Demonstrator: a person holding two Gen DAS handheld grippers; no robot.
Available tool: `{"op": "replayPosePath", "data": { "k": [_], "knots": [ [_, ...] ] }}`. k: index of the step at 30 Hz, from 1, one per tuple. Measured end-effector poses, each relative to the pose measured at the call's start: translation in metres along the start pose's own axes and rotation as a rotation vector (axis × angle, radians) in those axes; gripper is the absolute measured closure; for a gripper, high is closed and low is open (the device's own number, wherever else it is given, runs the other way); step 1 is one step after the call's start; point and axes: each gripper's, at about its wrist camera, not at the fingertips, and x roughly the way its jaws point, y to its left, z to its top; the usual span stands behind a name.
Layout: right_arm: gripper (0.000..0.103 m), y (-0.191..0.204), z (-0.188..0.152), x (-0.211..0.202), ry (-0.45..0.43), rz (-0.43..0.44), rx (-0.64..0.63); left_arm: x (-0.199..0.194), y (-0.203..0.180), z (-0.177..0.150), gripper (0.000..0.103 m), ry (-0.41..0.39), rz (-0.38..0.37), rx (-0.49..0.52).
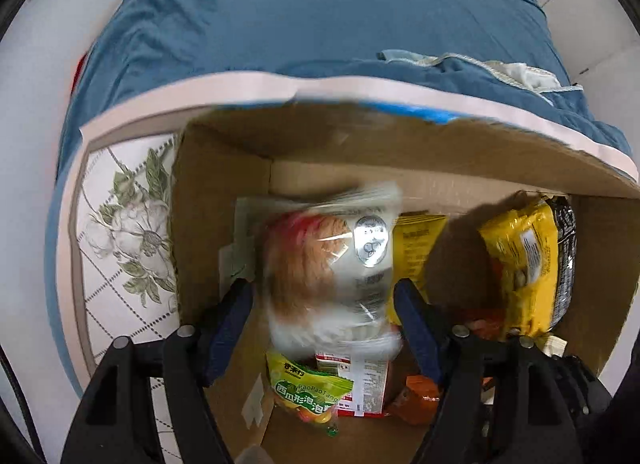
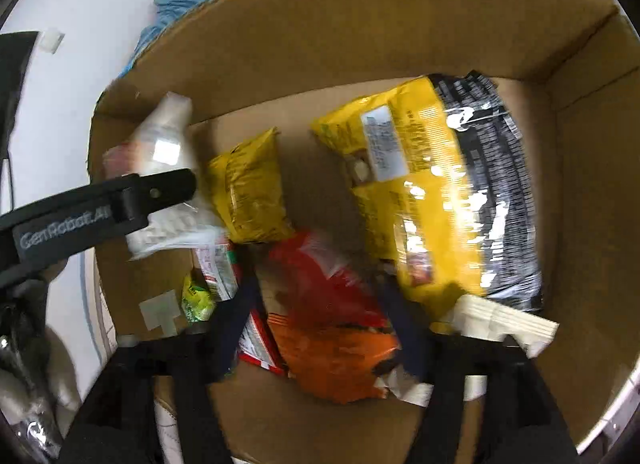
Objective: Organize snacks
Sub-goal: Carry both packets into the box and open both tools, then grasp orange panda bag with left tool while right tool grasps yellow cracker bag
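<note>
A cardboard box (image 1: pixel 400 144) holds several snack packs. My left gripper (image 1: pixel 326 304) hangs over the box, open, with a clear bread bag (image 1: pixel 328 264) blurred between its wide-apart fingers; whether they touch it I cannot tell. The bag and the left gripper (image 2: pixel 120 196) also show in the right wrist view. My right gripper (image 2: pixel 320 312) is open over a red and orange snack bag (image 2: pixel 332 324). A large yellow and black pack (image 2: pixel 440 192) leans against the right wall; it also shows in the left wrist view (image 1: pixel 528 260). A small yellow pack (image 2: pixel 248 188) lies mid-box.
A green candy bag (image 1: pixel 308 392) and a red-white carton (image 1: pixel 360 380) lie at the box's near side. The box (image 2: pixel 360 24) stands on a floral-topped table (image 1: pixel 124 232) with a pink rim. A blue bedspread (image 1: pixel 320 16) lies beyond it.
</note>
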Motion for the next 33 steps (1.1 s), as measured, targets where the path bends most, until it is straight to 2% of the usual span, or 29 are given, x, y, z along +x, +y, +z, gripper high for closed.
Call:
{"op": "replayPosePath", "data": {
  "k": [2,4,6,12,16,19,24,33],
  "knots": [
    [0.014,0.006,0.001,0.000,-0.013,-0.037,-0.027,0.001,-0.001,-0.002,0.026,-0.008,-0.004,-0.003],
    [0.011,0.010,0.002,-0.001,-0.022,-0.054,-0.039,0.000,-0.004,-0.004,0.016,-0.016,-0.006,0.001],
    [0.010,0.012,0.001,-0.004,-0.038,-0.065,-0.037,-0.004,-0.008,-0.007,0.012,-0.033,0.009,0.012],
    [0.010,0.002,-0.014,-0.031,-0.080,-0.078,-0.017,-0.024,-0.006,-0.019,0.012,-0.080,0.016,0.008],
    [0.007,-0.001,-0.027,-0.050,-0.118,-0.114,-0.019,-0.046,-0.004,-0.036,0.012,-0.155,0.037,-0.003],
    [0.005,-0.003,-0.039,-0.066,-0.163,-0.179,-0.037,-0.069,-0.005,-0.059,0.012,-0.234,0.042,0.006],
    [0.005,-0.010,-0.061,-0.097,-0.219,-0.197,-0.028,-0.098,-0.005,-0.099,0.012,-0.336,0.040,0.005],
    [0.005,-0.001,-0.115,-0.136,-0.318,-0.229,-0.039,-0.140,-0.003,-0.168,0.012,-0.434,0.047,-0.001]
  ]
}}
